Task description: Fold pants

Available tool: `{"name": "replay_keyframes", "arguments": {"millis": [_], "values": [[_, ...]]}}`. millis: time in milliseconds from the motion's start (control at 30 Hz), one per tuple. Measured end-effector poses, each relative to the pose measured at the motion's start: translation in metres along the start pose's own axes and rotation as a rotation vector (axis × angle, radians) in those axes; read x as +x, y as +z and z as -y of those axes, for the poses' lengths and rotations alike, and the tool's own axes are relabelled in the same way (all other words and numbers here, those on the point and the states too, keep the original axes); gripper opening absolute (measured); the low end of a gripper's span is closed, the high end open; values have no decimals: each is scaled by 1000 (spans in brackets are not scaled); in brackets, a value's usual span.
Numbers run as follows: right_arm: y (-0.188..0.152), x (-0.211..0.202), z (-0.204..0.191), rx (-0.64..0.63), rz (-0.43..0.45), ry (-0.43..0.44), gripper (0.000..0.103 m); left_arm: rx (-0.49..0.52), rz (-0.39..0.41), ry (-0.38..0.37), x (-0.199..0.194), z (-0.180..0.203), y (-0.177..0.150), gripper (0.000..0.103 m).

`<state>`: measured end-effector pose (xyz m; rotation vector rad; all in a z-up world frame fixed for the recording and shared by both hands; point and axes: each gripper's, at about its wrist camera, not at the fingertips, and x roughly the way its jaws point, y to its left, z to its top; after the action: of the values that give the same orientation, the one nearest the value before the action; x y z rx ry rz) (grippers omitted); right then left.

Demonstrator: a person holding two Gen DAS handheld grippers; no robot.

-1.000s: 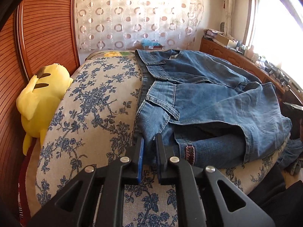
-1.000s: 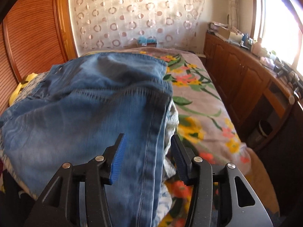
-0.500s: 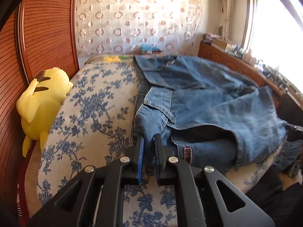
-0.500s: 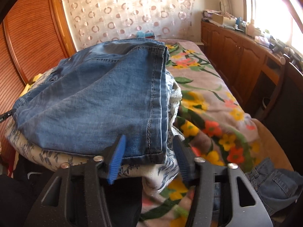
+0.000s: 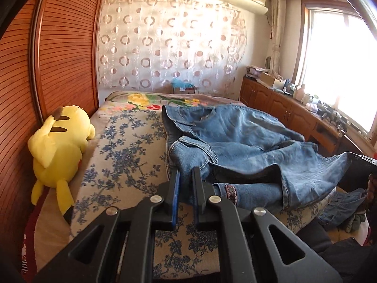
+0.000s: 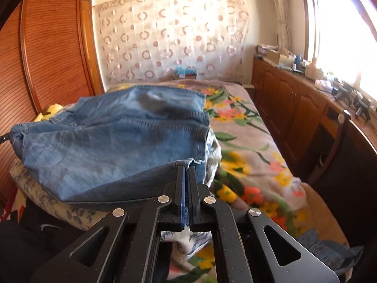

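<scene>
Sunlit from the window at the right, a bed [image 5: 122, 146] under a blue-flowered cover carries a yellow plush toy [image 5: 59, 146] at its left edge. Right of the toy the jeans [image 5: 235, 146] lie rumpled across the cover: faded blue denim, doubled over, pale stitching along seams and hems. The left gripper [image 5: 186, 176] pinches a near fold. The right gripper [image 6: 187, 172] has just been closing, and its jaws clamp a hem corner of the denim.
</scene>
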<state>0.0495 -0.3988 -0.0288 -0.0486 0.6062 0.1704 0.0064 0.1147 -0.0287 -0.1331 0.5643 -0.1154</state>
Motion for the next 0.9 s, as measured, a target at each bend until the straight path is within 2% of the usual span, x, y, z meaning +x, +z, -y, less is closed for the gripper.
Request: {"name": "replay_keyframes", "arguments": {"millis": [133,300,467,567,600,667,733,800,867,900], "values": [[8,-14,1,-13,14,8,0,3,-6,12,-16,-5,-6,5],[10,-24,-5,-31,23,22,0,9,-56,19,-17,-7,-24,5],[5,-15,-7,-16,-33,48,0,5,-94,4,-7,-5,-33,10],[6,-13,-9,-15,-39,49,3,17,-81,15,-13,-1,-29,23],[7,-14,-11,-15,-38,57,4,23,-77,17,-16,0,-28,24],[9,-16,-14,-24,-30,55,13,37,-72,24,-18,3,-24,31],[10,-14,-19,-29,-24,76,14,45,-67,28,-19,4,-22,42],[11,-9,-25,-32,-21,82,19,48,-64,30,-18,5,-21,45],[10,0,-31,-26,-25,94,27,55,-67,35,-16,6,-20,53],[10,5,-33,-23,-27,102,27,61,-66,40,-14,7,-20,58]]}}
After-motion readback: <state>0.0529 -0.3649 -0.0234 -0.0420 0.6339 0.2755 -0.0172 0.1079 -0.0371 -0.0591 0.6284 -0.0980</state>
